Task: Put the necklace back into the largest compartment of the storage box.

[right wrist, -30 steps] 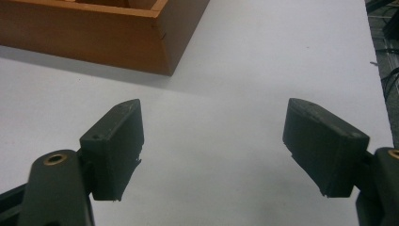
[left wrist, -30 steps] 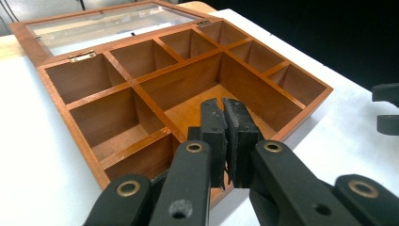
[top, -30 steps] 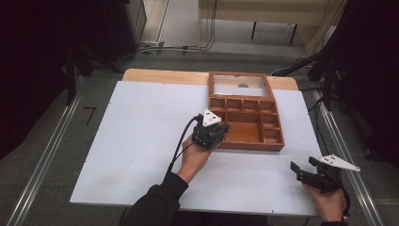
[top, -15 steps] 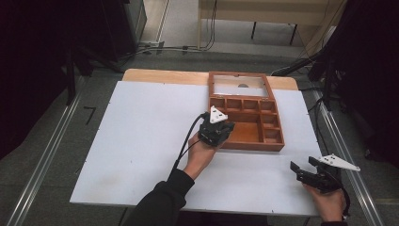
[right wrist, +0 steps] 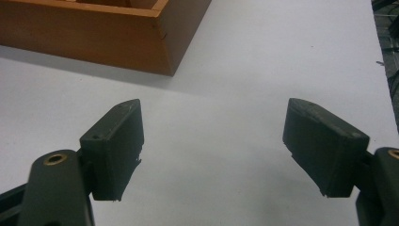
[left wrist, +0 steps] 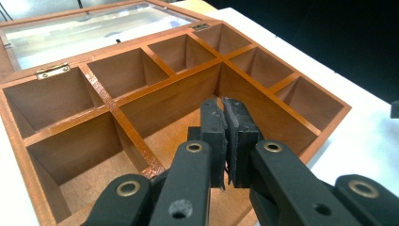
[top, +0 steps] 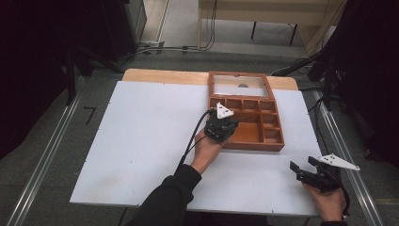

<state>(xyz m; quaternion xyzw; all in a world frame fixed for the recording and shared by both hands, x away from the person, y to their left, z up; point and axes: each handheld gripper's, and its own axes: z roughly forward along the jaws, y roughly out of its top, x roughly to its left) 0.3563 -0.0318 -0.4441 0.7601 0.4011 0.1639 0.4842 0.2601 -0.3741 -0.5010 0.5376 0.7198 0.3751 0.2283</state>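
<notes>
A brown wooden compartment box (top: 254, 123) sits open toward the far right of a white table (top: 141, 141), its glass-paned lid (top: 241, 86) laid back flat behind it. Small cells line the back and right side around one large compartment (left wrist: 179, 141). The left gripper (top: 225, 126) hovers at the box's near left corner, over that large compartment, its jaws clenched together with nothing between them. The right gripper (top: 306, 173) rests well apart, near the table's front right edge, jaws spread wide above bare tabletop, the box's corner (right wrist: 167, 52) ahead of it.
</notes>
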